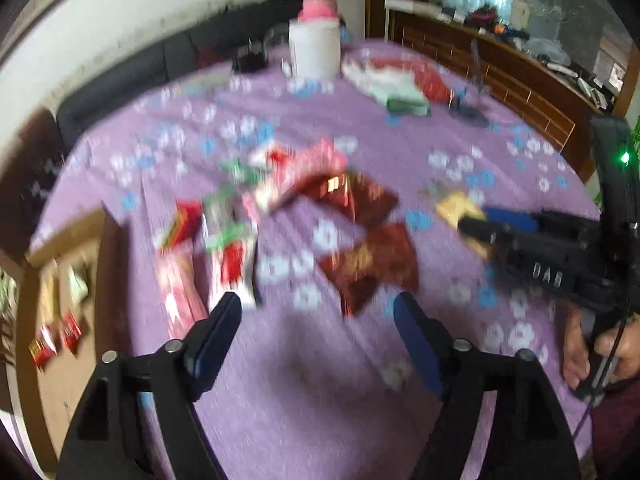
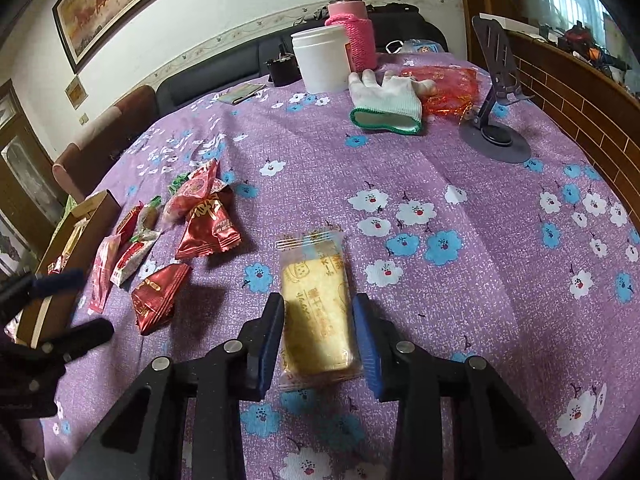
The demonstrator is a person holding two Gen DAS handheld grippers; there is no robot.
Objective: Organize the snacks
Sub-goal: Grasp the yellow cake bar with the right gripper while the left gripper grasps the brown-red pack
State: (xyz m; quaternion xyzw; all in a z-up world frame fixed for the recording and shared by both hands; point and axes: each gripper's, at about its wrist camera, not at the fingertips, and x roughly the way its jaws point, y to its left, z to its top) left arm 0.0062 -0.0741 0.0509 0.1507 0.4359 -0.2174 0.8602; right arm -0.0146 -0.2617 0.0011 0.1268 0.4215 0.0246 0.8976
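Several red, pink and green snack packets [image 1: 280, 216] lie in a loose heap on the purple flowered tablecloth [image 1: 304, 380]; the left wrist view is blurred. They also show in the right wrist view [image 2: 200, 224]. A clear-wrapped yellow biscuit packet [image 2: 316, 300] lies flat between the fingers of my right gripper [image 2: 320, 328], which straddles it, open, pads just off its sides. In the left view the right gripper [image 1: 468, 224] reaches over that packet [image 1: 456, 204]. My left gripper [image 1: 316, 332] is open and empty above the cloth, near the heap.
A brown cardboard box [image 2: 64, 252] holding a few snacks stands at the table's left edge [image 1: 68, 312]. At the far side are a white tub [image 2: 320, 60], a pink-sleeved flask [image 2: 352, 28], a white glove [image 2: 384, 100], red wrapping [image 2: 448, 84] and a phone stand [image 2: 496, 92].
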